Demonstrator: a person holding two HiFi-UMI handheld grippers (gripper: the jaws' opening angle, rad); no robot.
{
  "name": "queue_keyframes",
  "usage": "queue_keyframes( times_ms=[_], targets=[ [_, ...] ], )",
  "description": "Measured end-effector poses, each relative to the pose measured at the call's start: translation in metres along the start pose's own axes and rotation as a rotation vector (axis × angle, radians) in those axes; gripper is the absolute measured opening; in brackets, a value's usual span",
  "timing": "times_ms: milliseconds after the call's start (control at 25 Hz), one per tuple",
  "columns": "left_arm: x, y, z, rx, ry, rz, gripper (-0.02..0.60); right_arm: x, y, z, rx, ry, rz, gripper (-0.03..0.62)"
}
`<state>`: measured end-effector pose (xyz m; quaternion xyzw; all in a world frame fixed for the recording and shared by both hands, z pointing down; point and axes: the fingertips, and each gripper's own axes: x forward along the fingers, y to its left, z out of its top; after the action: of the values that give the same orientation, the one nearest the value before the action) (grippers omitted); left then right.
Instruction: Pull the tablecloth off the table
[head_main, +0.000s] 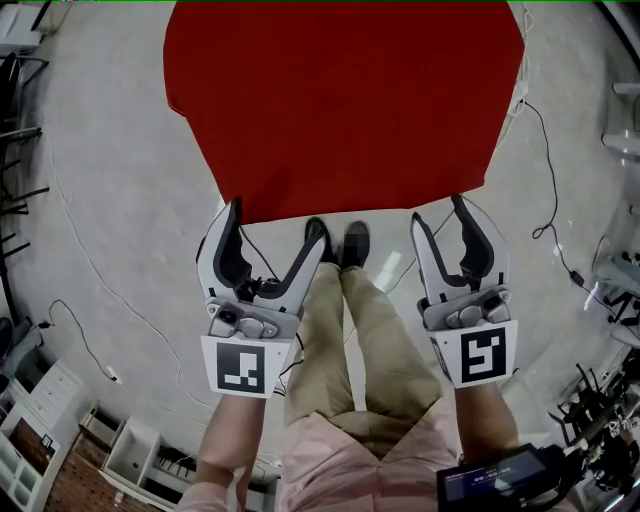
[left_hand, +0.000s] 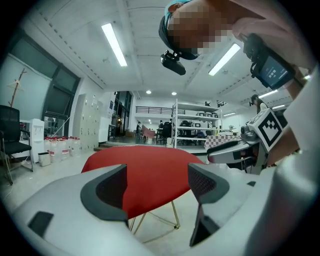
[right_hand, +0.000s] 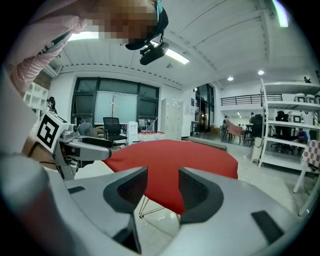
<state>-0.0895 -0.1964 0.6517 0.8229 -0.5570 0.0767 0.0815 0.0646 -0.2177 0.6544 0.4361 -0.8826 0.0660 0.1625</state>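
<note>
Red cloth (head_main: 340, 100) fills the top middle of the head view. It lies flat over the table, and its near edge runs across the middle of the frame. Below that edge you see the person's shoes (head_main: 340, 240) on the grey floor (head_main: 110, 230).

L gripper (head_main: 277, 217) is at lower left, w/ its tips right at the cloth's near edge. In the L gripper view its jaws (left_hand: 157, 185) stand wide apart w/ nothing held. Cloth (left_hand: 150, 170) shows thru the gap, further back, not touching the pads. Thin gold table legs (left_hand: 172, 220) show under it.

R gripper (head_main: 440, 209) is at lower right, tips also at the cloth edge. In the R gripper view it (right_hand: 162, 192) is partly open, a smaller gap than the L one, and empty too. Cloth (right_hand: 175, 160) sits behind the gap at mid frame.
</note>
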Motion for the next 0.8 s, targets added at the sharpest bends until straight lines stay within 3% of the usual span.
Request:
queue_keyframes(
  times_ms=[200, 400, 600, 800],
  targets=[
    [-0.001, 0.008, -0.040, 0.080, 0.032, 0.028, 0.379, 0.008, 0.005, -0.021, -0.007, -0.028, -0.009, 0.229],
    [-0.002, -0.007, -0.031, 0.200, 0.036, 0.054, 0.381, -0.019, -0.006, -0.004, -0.050, -0.056, -0.019, 0.229],
    [0.024, 0.020, -0.096, 0.268, 0.049, 0.098, 0.379, 0.017, 0.004, -0.054, -0.070, -0.036, -0.006, 0.230],
    [0.031, 0.031, -0.113, 0.328, 0.062, 0.126, 0.377, 0.028, 0.009, -0.065, -0.093, -0.018, 0.001, 0.229]
  ],
)
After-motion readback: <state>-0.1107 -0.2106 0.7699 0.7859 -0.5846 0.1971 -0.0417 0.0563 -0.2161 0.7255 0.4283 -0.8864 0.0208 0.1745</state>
